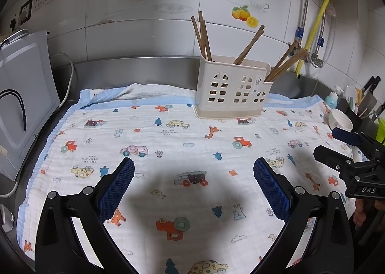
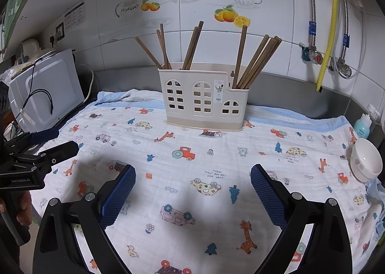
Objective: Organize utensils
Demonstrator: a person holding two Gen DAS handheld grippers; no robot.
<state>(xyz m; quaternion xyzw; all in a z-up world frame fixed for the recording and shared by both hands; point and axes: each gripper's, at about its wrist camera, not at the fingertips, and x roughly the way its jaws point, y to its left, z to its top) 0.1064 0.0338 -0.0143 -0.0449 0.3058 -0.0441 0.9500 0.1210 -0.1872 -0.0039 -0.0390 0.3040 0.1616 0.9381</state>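
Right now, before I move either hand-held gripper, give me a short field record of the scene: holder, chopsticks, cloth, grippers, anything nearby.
holder: cream utensil holder, upright at the far side of the cloth
chopsticks: wooden chopsticks all standing in the holder, spread over its compartments
cloth: patterned cloth, no loose utensils visible on it
left hand-held gripper: open, holding nothing
right hand-held gripper: open, holding nothing
nearby: white bowl at the cloth's right edge

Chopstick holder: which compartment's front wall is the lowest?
The right-end compartment of the holder: its front wall steps down with one arched window; the two others stand taller.
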